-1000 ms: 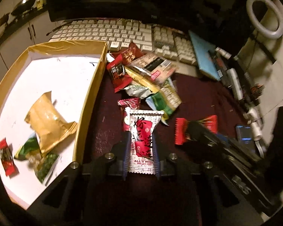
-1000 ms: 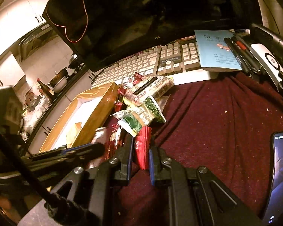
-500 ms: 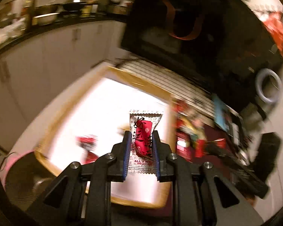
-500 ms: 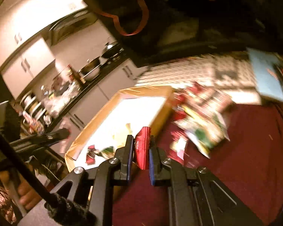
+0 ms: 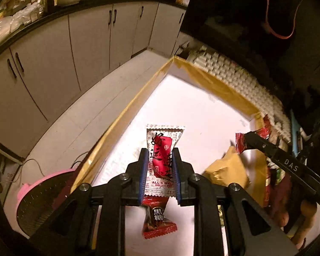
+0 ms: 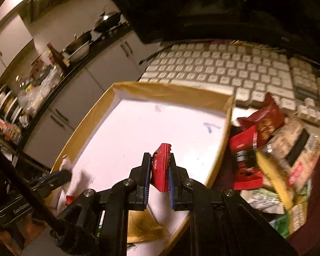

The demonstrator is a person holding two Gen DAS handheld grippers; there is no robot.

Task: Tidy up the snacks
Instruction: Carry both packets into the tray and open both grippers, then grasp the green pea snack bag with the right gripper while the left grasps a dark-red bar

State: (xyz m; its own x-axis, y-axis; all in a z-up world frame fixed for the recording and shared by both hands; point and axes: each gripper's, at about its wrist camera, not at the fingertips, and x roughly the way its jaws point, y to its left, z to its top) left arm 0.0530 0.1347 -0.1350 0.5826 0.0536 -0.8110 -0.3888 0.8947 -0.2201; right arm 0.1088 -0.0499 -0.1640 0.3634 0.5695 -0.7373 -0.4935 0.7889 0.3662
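My left gripper (image 5: 160, 164) is shut on a white and red snack packet (image 5: 163, 149) and holds it above the white floor of the gold-rimmed box (image 5: 138, 104). Below it in the box lie a dark red packet (image 5: 157, 224) and a tan packet (image 5: 226, 168). My right gripper (image 6: 160, 168) is shut on a flat red snack packet (image 6: 161, 164), edge-on, also over the box (image 6: 170, 91). In the left wrist view the right gripper's finger (image 5: 273, 149) reaches in from the right with that red packet (image 5: 240, 143). A heap of loose snacks (image 6: 273, 155) lies right of the box.
A white keyboard (image 6: 224, 68) lies behind the box, under a dark monitor. Kitchen cabinets (image 5: 74, 49) and a counter with pans stand beyond the table's left edge. A pink round object (image 5: 32, 202) sits below the box's near left corner. A hand (image 5: 305, 217) shows at the lower right.
Both grippers swung left from the snack heap on the maroon cloth to above the box, each still holding its packet. The views rolled as they went.
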